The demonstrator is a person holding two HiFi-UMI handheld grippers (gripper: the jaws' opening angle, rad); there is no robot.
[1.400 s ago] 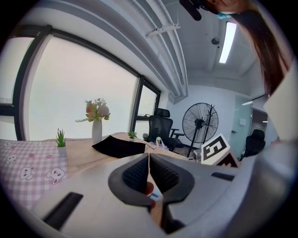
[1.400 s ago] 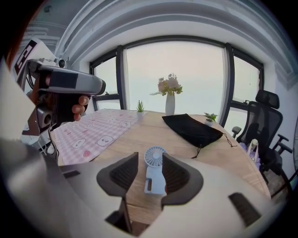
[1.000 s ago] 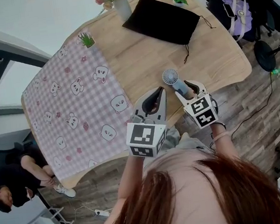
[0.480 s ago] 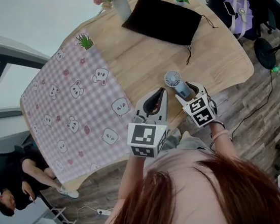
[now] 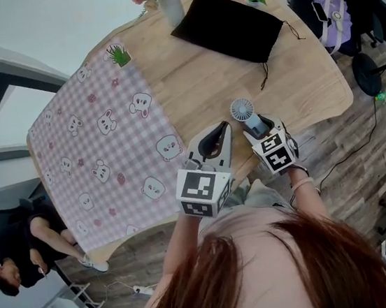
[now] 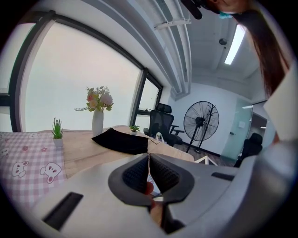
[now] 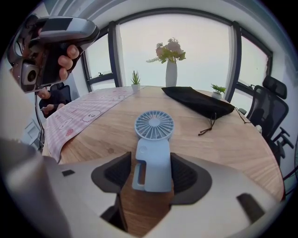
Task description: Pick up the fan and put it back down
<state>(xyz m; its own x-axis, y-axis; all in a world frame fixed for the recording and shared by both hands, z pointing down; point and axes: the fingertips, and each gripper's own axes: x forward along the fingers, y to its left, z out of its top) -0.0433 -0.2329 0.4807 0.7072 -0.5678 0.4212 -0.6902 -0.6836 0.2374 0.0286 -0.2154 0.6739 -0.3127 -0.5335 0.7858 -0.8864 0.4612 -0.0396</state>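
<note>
Pale-blue plastic handheld fan [image 7: 153, 135] lies on the light wooden table [image 7: 223, 139], its handle between the right gripper's [image 7: 150, 169] jaws, which have just been opening and stand wide. The left gripper [image 6: 149, 173] is closed and empty. The put-down looks done; only withdrawal remains.

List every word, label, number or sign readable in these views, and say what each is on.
No readable text in any view.
Left marker cube and right marker cube: black-and-white square patterns only, no letters.
Tablecloth: cartoon animal prints, no words.
Fan: no label visible.
</note>
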